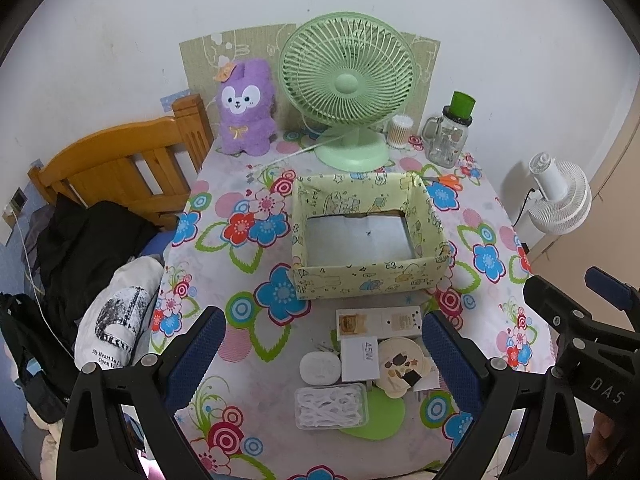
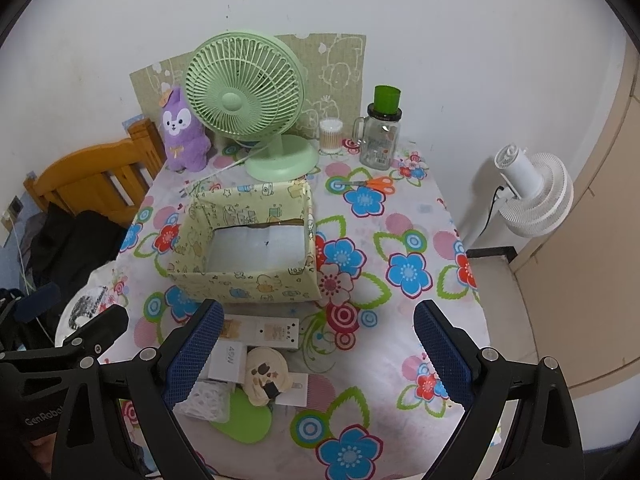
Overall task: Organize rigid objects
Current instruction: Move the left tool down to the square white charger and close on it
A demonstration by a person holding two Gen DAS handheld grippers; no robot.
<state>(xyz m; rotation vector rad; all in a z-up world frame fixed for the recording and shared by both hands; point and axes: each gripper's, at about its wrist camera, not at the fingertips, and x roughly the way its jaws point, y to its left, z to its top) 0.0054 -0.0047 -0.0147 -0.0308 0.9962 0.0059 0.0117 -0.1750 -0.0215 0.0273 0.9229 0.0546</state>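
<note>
Both grippers hang above the table with jaws spread wide and nothing in them, the left gripper [image 1: 324, 354] over the cluster of small things, the right gripper [image 2: 318, 354] off to its side. The paper-covered box [image 1: 366, 276] sits empty just beyond the white charger [image 1: 359, 359], the round case [image 1: 320, 367] and what may be a floss-pick tub [image 1: 331, 406]. Best to take one loose edge piece first, pinching its flat sides squarely.

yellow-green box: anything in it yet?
Empty. Both wrist views show the box's bare pale floor, apart from one tiny dark speck; the small items all lie on the tablecloth in front.
</note>
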